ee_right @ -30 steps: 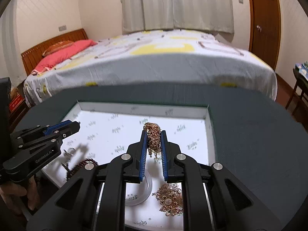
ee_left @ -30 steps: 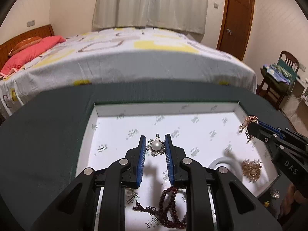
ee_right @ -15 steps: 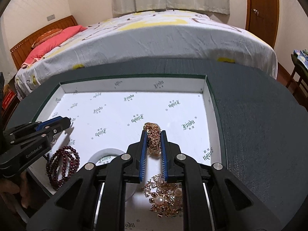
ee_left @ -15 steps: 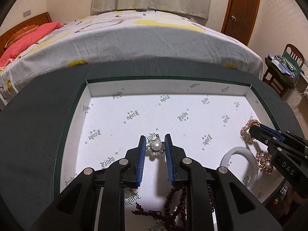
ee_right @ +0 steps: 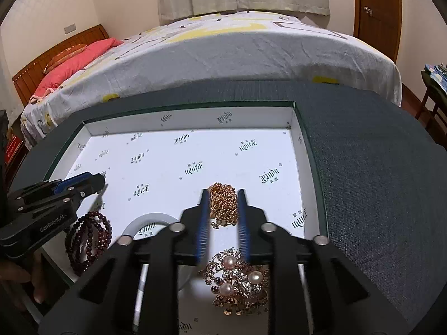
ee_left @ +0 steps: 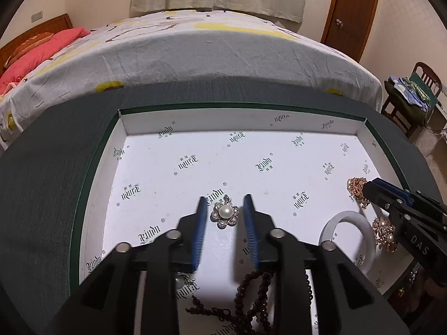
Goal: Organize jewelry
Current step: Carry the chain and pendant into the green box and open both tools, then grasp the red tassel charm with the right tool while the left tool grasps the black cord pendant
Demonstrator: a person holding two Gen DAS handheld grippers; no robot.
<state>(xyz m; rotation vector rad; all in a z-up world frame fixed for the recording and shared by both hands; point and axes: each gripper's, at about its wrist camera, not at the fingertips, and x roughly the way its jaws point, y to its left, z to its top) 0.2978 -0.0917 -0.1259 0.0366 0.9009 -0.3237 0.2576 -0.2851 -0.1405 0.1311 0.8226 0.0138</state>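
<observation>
Grippers part inside the box [ee_left: 145,136]: left [ee_left: 225,213] frees the brooch [ee_left: 224,214], right [ee_right: 223,209] the chain [ee_right: 223,203] (both apparently set down); next, lift clear.

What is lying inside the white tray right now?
White tray holds pearl flower pendant, gold chain, pearl brooch, white bangle, dark beads; near edge hidden by grippers.

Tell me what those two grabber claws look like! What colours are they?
Both are black plastic claws with two long fingers. The left gripper and right gripper each have ribbed blue pads inside the fingers and round silver bolts on top. White lettering shows on their sides: "GenRobot.AI" on the left one, "DAS" on the right.
</observation>
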